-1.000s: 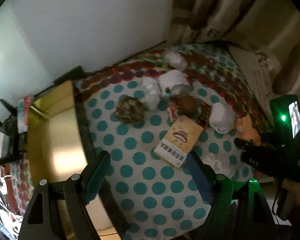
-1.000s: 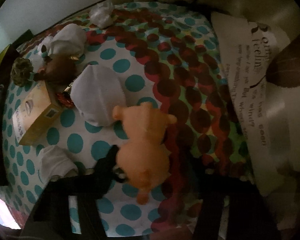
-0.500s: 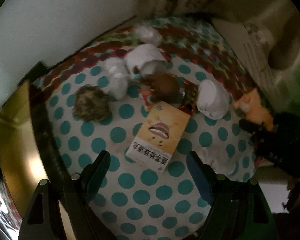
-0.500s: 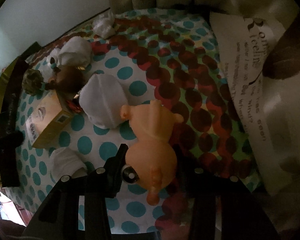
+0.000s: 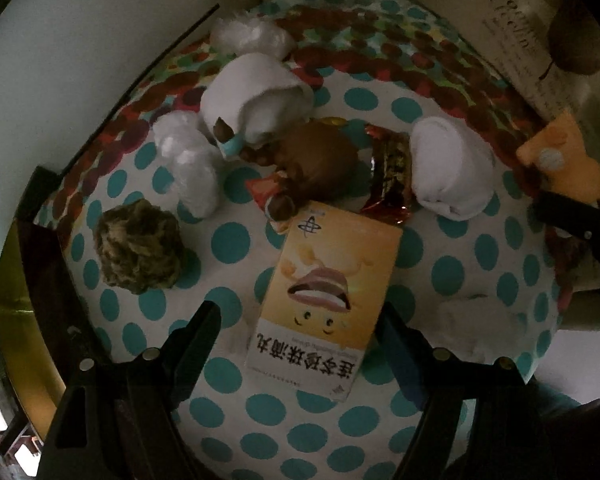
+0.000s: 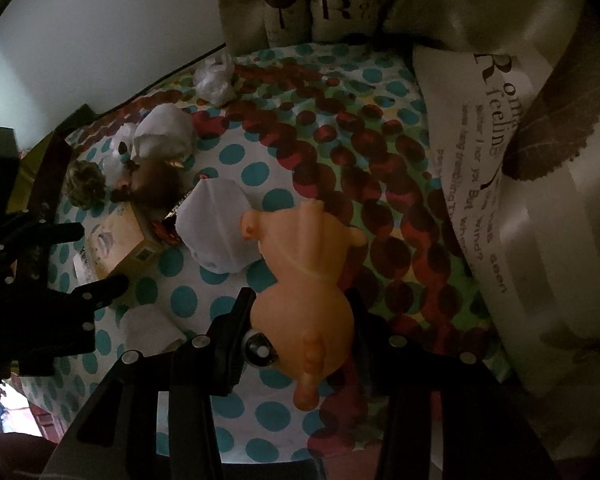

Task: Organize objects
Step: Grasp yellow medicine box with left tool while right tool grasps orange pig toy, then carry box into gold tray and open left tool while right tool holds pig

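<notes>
On dotted bed cover: right gripper [image 6: 300, 320] pinching orange pig toy [image 6: 308, 280], lifted. Left gripper [image 5: 300, 340] spread around yellow box [image 5: 328, 280], not touching. At 12 o'clock of box, white bundles [image 5: 256, 96], brown toy [image 5: 316, 160] unsorted. Task looks barely begun.

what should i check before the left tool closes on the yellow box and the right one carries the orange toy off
1. Left tool open wide enough for the yellow box: ok, its fingers stand either side of the box's near end.
2. Fingers clear of the box: ok, neither touches it.
3. Box free of neighbours: not ok, its far end meets the brown toy and the red wrapper.
4. Right tool gripping the orange toy: ok, clamped at its round head.
5. Toy clear of the dotted cloth: cannot tell.
6. The two tools apart: ok, gap shows in both views.
</notes>
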`<move>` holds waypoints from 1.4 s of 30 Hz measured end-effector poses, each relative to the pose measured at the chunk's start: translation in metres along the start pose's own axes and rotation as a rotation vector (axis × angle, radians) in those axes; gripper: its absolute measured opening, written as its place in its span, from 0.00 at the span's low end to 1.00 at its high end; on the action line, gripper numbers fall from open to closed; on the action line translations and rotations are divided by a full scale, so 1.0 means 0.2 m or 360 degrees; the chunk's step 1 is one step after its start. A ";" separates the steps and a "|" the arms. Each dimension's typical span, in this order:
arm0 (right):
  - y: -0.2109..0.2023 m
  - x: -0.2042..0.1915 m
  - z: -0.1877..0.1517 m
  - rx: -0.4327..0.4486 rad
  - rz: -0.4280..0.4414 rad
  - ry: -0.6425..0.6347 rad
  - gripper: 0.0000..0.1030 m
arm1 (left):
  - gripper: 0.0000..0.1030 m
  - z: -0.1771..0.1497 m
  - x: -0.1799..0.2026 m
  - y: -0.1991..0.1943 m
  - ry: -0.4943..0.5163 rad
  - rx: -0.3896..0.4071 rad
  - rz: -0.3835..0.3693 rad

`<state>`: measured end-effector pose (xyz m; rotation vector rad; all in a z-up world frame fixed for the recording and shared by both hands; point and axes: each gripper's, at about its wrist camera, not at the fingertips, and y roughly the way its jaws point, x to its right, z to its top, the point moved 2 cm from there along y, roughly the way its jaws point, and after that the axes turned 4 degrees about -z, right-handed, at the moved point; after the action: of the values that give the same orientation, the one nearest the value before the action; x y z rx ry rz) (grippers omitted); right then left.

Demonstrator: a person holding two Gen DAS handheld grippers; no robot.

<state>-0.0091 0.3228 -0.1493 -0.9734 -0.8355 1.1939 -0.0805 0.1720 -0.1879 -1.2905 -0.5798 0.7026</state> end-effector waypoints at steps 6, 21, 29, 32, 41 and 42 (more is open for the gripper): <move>-0.01 0.00 0.00 0.0006 0.0016 0.0017 0.41 | 0.79 0.00 0.00 0.03 -0.0004 -0.0013 -0.0004; -0.03 0.00 0.00 0.0019 0.0025 0.0049 0.41 | 0.52 -0.06 0.03 -0.04 -0.0078 0.0049 -0.0023; -0.06 -0.03 0.00 0.0056 0.0017 0.0049 0.41 | 0.52 -0.15 0.02 -0.20 -0.0131 0.0176 -0.0042; -0.08 -0.04 0.01 0.0066 0.0017 0.0044 0.41 | 0.52 -0.22 -0.10 -0.36 -0.0169 0.0236 -0.0054; -0.13 -0.10 0.02 0.0114 0.0017 0.0016 0.41 | 0.52 -0.27 -0.27 -0.63 -0.0468 0.0435 0.0035; -0.14 -0.11 0.03 0.0125 0.0018 0.0009 0.41 | 0.52 -0.30 -0.33 -0.66 -0.0519 0.0452 0.0064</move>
<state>-0.0087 0.2992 -0.1208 -0.9181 -0.7741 1.2241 -0.0614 0.0671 -0.0699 -0.9318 -0.6902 1.0012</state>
